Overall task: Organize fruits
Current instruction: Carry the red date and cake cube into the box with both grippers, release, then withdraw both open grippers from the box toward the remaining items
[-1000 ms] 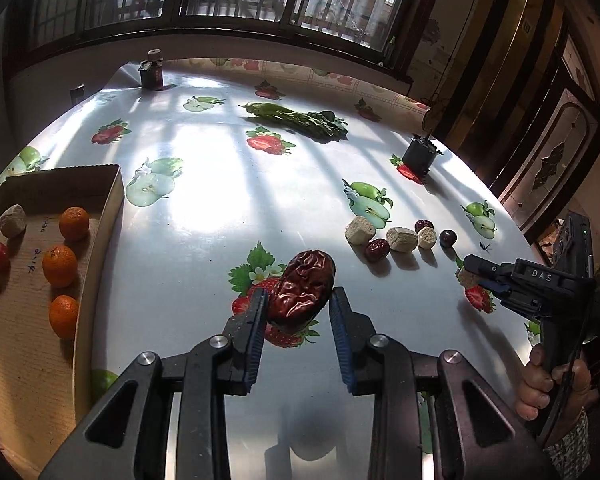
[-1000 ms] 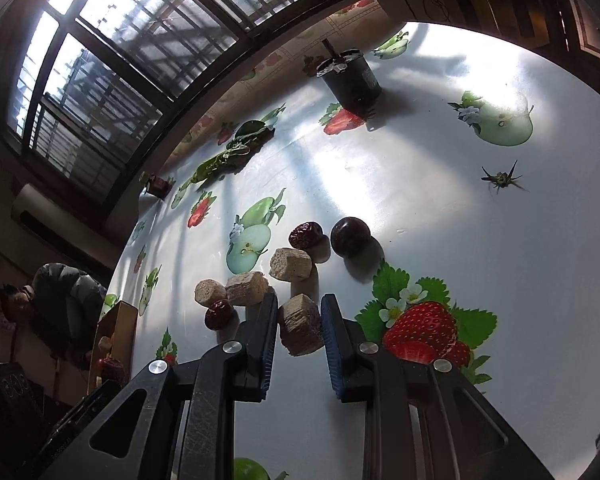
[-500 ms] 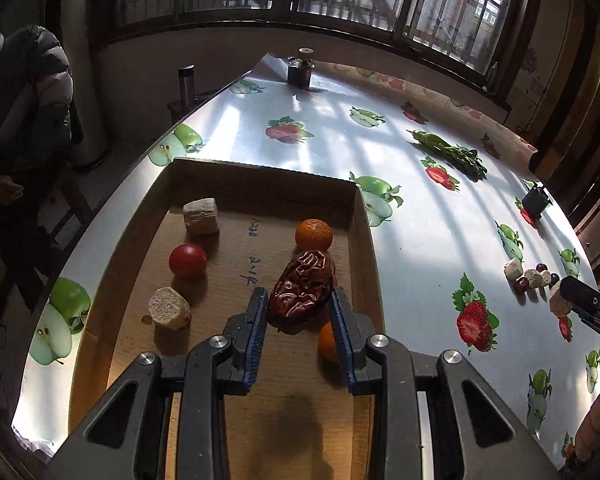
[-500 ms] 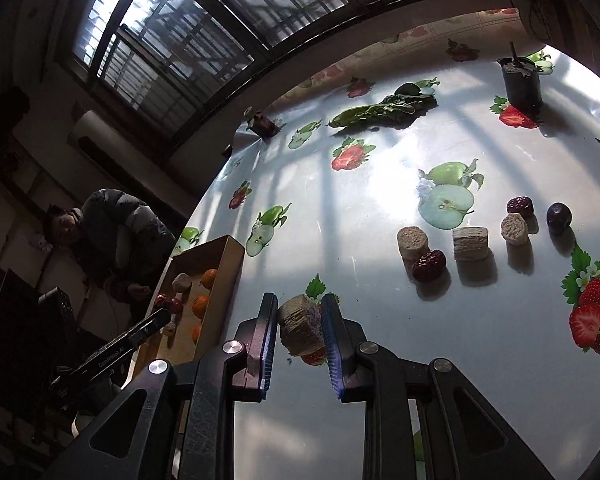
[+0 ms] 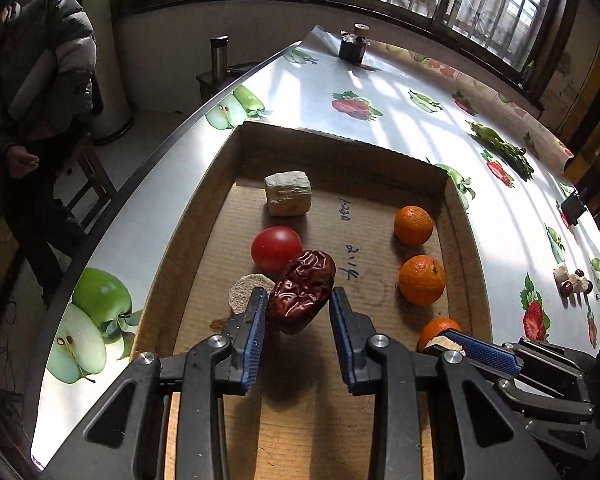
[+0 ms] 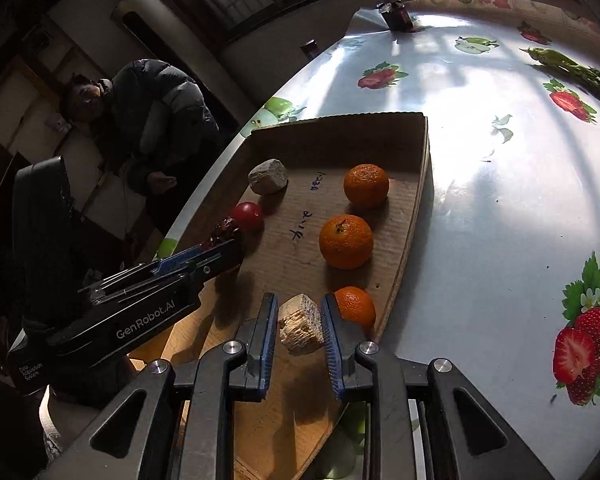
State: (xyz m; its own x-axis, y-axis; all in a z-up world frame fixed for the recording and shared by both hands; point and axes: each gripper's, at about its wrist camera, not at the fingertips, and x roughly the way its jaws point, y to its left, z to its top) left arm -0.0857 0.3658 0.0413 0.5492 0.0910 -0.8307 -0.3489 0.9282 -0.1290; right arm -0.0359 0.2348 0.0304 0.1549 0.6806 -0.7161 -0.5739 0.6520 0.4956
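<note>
My left gripper [image 5: 298, 306] is shut on a wrinkled dark red date [image 5: 302, 290] and holds it above the floor of the cardboard tray [image 5: 340, 136]. My right gripper [image 6: 298, 322] is shut on a beige chunk [image 6: 300, 326] above the tray's near right part [image 6: 418, 184]; it also shows in the left wrist view [image 5: 456, 344]. In the tray lie a red tomato [image 5: 276, 248], a beige block [image 5: 288, 193], a round beige slice [image 5: 246, 298] and three oranges [image 5: 422, 280]. The left gripper shows at the left in the right wrist view [image 6: 224, 240].
More small fruits and beige pieces [image 5: 572, 280] lie far right on the fruit-print tablecloth [image 5: 420, 120]. Green vegetables [image 5: 504, 148] and a dark jar [image 5: 352, 46] stand at the far side. A person in a puffy jacket [image 5: 40, 80] sits beyond the table's left edge.
Both grippers have moved left with their loads, from the open table to over the tray. The right gripper has come in beside the left one. Both stayed shut.
</note>
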